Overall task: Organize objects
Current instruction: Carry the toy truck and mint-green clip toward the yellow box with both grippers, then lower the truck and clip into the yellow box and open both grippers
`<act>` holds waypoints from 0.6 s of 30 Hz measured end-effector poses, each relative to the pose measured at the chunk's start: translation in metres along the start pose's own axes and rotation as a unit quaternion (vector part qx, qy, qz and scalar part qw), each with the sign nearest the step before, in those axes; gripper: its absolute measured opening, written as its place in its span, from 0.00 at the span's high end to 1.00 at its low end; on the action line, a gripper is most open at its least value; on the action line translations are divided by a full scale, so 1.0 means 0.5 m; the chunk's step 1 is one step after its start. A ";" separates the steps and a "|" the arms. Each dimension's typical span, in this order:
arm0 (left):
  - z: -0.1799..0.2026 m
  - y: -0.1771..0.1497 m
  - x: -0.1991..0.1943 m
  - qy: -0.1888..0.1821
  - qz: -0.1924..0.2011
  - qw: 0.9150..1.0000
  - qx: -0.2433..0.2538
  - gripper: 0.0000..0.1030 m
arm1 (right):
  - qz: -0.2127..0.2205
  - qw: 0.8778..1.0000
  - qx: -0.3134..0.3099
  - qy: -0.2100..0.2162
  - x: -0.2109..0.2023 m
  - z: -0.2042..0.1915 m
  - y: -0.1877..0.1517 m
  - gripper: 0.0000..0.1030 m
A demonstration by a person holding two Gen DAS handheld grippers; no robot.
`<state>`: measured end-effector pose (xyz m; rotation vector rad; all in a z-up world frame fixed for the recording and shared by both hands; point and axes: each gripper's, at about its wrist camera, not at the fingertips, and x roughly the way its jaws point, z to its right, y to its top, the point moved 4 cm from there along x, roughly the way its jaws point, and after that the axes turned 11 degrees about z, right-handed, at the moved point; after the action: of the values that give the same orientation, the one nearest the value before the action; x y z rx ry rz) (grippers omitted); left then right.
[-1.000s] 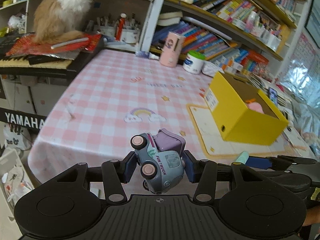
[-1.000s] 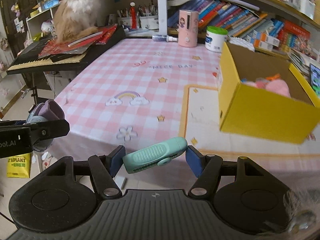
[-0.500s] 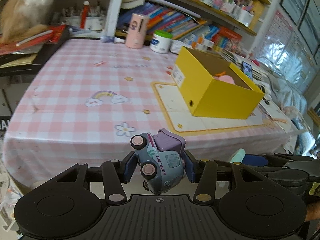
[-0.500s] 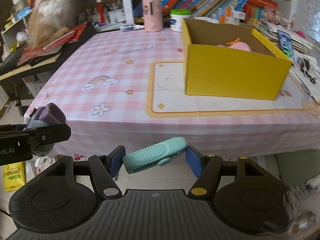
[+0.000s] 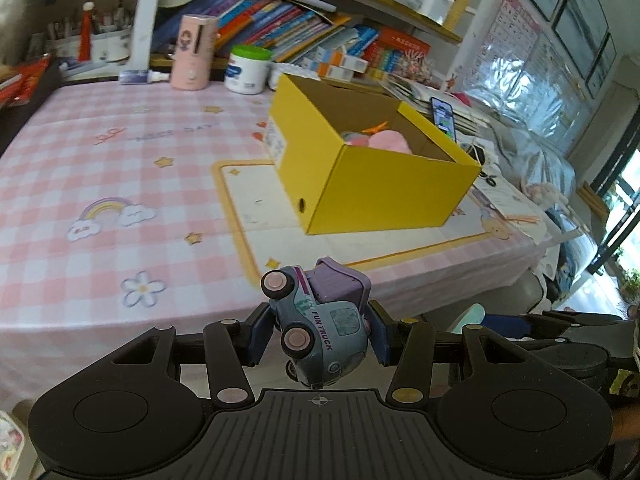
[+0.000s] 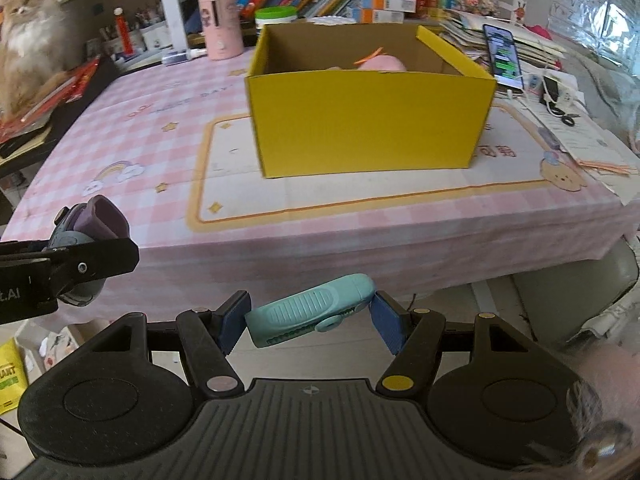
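From the right wrist I see the yellow box [image 6: 368, 120] front wall hiding most of what lies inside; only the top of something pink [image 6: 384, 63] shows. The cat [image 6: 28, 36] is cut by the left edge, and I cannot read the phone [image 6: 502, 56] screen near the worktop's far right corner.

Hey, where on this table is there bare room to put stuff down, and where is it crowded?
The pink checked tablecloth left of the yellow box is bare, from the rainbow print to the near edge. The cream mat in front of the box is free too. It is crowded along the back by the pink canister and white tub, and right of the box around the phone and papers.
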<state>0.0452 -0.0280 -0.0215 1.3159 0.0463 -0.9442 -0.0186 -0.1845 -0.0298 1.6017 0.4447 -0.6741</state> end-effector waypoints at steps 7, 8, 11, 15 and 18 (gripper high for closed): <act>0.045 0.049 0.033 -0.009 0.026 0.999 0.029 0.53 | 0.014 1.000 0.011 -0.009 0.018 0.054 0.040 0.38; 0.050 0.058 0.039 -0.011 0.030 0.999 0.030 0.53 | 0.019 1.000 0.013 -0.010 0.021 0.062 0.049 0.38; 0.065 0.086 0.055 -0.013 0.047 0.998 0.033 0.53 | 0.029 0.999 0.021 -0.014 0.032 0.088 0.075 0.38; 0.081 0.134 0.081 -0.014 0.071 0.997 0.035 0.53 | 0.050 0.998 0.024 -0.016 0.042 0.120 0.123 0.38; 0.093 0.170 0.105 -0.012 0.090 0.995 0.038 0.53 | 0.076 0.997 0.019 -0.013 0.048 0.140 0.167 0.38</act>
<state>0.1087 -0.0998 0.0324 1.3548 -0.1275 -0.8143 0.0410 -0.2677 0.0143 1.6428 0.2894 -0.5897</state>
